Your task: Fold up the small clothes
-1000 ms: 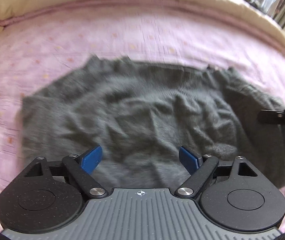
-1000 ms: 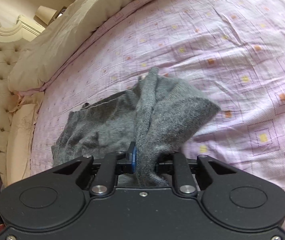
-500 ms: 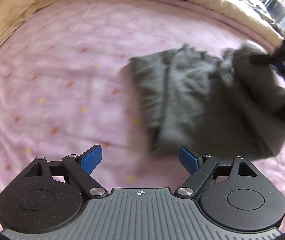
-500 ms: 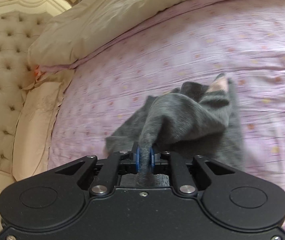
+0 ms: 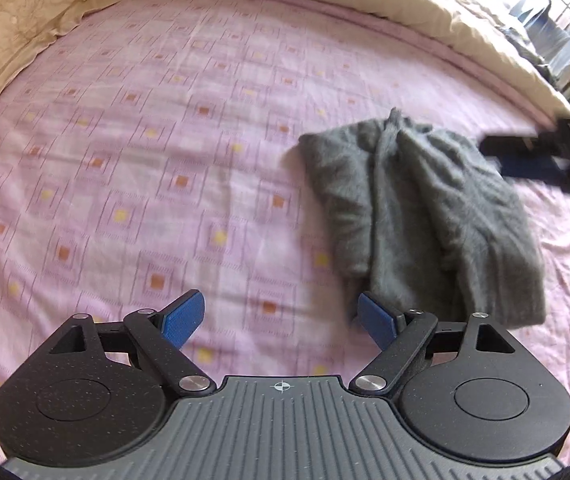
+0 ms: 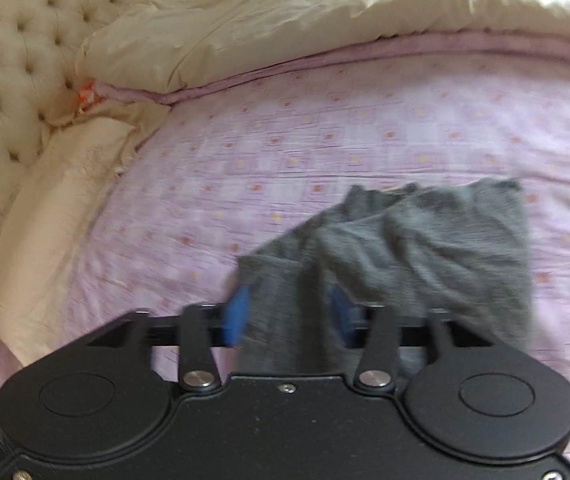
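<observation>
A grey knitted garment (image 5: pixel 425 208) is seen lying folded on the pink patterned sheet (image 5: pixel 165 160) of the bed, on the side away from the pillows.

In the left wrist view the garment is shown whole, as a long bundle. Its long axis is seen to run from the cream duvet (image 5: pixel 385 8) at the far edge of the bed toward the camera, with a raised fold along the middle. The narrower, bunched end is pointed toward the duvet. The left gripper (image 5: pixel 281 316) is held above bare sheet just beside the garment's near end, its jaws spread wide and empty. The right gripper (image 5: pixel 525 160) is seen only blurred, at the garment's far right side.

In the right wrist view, details hidden from the other camera are given: the tufted headboard (image 6: pixel 9 60), a cream pillow (image 6: pixel 53 208) at the head of the bed, and the jaws of the right gripper (image 6: pixel 289 320). These are parted, with a strip of the garment (image 6: pixel 425 248) lying loosely between the blue pads (image 6: pixel 237 316), not clamped. The picture is blurred here.
</observation>
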